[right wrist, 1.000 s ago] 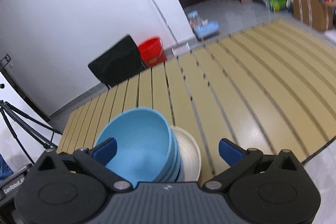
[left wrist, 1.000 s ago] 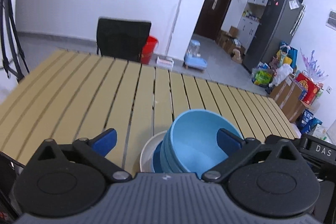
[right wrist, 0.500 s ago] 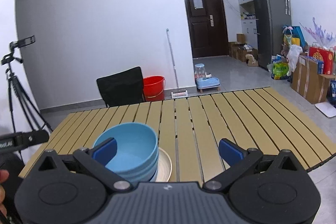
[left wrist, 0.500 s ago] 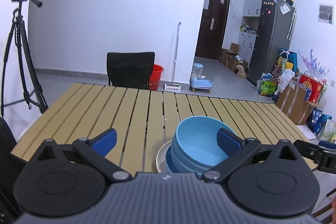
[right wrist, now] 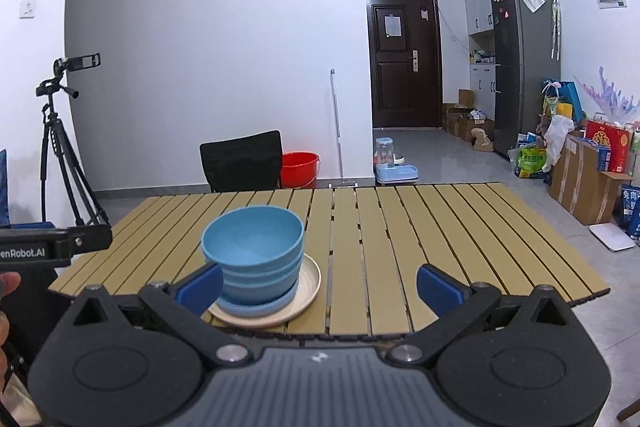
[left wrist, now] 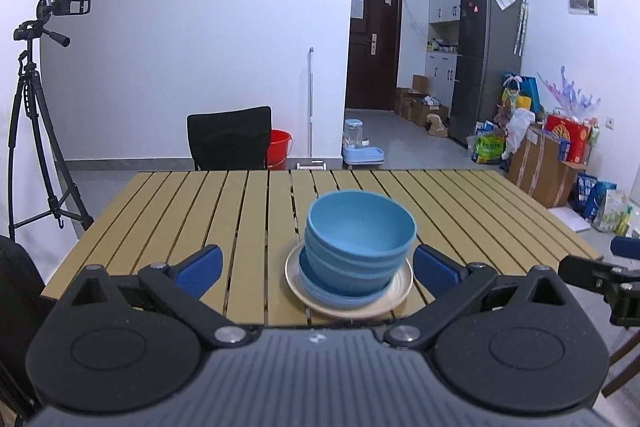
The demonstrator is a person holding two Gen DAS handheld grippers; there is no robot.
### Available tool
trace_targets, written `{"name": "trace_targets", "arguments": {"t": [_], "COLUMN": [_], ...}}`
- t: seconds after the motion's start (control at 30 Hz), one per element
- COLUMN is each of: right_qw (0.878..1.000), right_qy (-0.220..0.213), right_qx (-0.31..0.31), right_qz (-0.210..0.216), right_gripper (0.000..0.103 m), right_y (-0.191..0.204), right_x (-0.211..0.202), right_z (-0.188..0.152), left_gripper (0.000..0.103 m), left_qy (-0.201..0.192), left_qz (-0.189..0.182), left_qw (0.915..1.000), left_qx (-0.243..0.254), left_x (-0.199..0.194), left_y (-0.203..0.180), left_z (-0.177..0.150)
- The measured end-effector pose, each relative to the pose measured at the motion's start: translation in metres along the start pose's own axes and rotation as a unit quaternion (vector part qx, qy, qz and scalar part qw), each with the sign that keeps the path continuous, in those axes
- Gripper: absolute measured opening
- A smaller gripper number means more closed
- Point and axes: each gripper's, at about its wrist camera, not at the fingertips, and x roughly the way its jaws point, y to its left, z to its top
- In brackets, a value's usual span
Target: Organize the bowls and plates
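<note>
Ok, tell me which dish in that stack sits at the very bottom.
The cream plate sits at the bottom, directly on the slatted table. It is the only pale, flat piece and the widest; the blue plate and blue bowls all rest above it.

I see a slatted yellow-tan wooden table (left wrist: 224,211) w/ a black fabric chair (left wrist: 229,138) at its far edge. Behind the chair, by the white wall, a red plastic bucket (left wrist: 280,147). A white-handled mop (right wrist: 337,127) leans on the wall corner, blue pet water feeder (right wrist: 394,165) nr it. Black camera tripod (left wrist: 32,123) off the table's left edge. Far right: dark brown door (right wrist: 402,55), tall grey fridge (right wrist: 522,67), brown cardboard boxes (right wrist: 586,183).
</note>
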Motion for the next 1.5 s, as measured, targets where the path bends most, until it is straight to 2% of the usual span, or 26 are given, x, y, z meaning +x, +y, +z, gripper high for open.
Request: {"name": "trace_targets", "arguments": {"t": [0.13, 0.27, 0.4, 0.63, 1.5], "right_qw": [1.000, 1.000, 1.000, 0.999, 0.999], "right_qy": [0.003, 0.003, 0.009, 0.003, 0.009], "right_qx": [-0.008, -0.007, -0.007, -0.027, -0.031], "right_qz": [0.002, 0.004, 0.009, 0.020, 0.023], "right_gripper": [0.103, 0.103, 0.103, 0.103, 0.103], "right_y": [0.003, 0.007, 0.012, 0.027, 0.034], "right_x": [-0.019, -0.033, -0.043, -0.058, -0.060], "right_z": [-0.013, -0.022, -0.028, -0.033, -0.030], "left_gripper": [0.103, 0.103, 0.103, 0.103, 0.103], "left_qy": [0.006, 0.020, 0.022, 0.028, 0.032], "left_qz": [0.004, 0.012, 0.014, 0.009, 0.000], "left_qw": [0.9999, 0.9997, 0.9993, 0.9991, 0.9991], "left_qx": [0.008, -0.007, -0.025, -0.030, -0.028], "left_x": [-0.011, -0.018, -0.026, -0.030, -0.033], "left_y": [0.000, 0.011, 0.019, 0.019, 0.018], "left_z": [-0.017, -0.030, -0.033, -0.033, -0.039]}}
